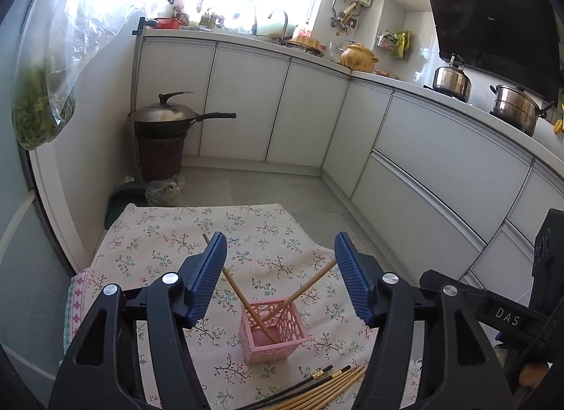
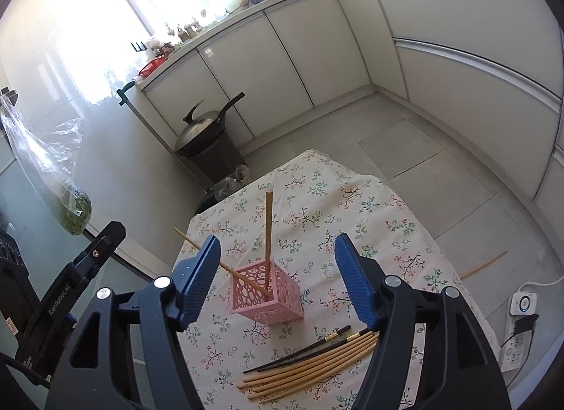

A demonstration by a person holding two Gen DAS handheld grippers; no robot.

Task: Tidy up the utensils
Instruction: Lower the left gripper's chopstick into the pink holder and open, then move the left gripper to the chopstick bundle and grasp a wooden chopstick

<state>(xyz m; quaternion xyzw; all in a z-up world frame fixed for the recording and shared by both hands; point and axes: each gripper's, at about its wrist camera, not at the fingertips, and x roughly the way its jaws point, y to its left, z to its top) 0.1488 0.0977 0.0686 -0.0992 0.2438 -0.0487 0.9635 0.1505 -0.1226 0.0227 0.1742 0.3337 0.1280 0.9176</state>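
Bare tablecloth (image 2: 352, 205) around pink basket (image 2: 266, 290); two leaning chopsticks (image 2: 268, 227) over its mouth.

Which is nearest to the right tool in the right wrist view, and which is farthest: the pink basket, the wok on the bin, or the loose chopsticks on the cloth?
1. Loose chopsticks, low on the cloth beside the right tool.
2. Pink basket, mid-cloth, just ahead.
3. Wok, on the bin beyond the table, left.
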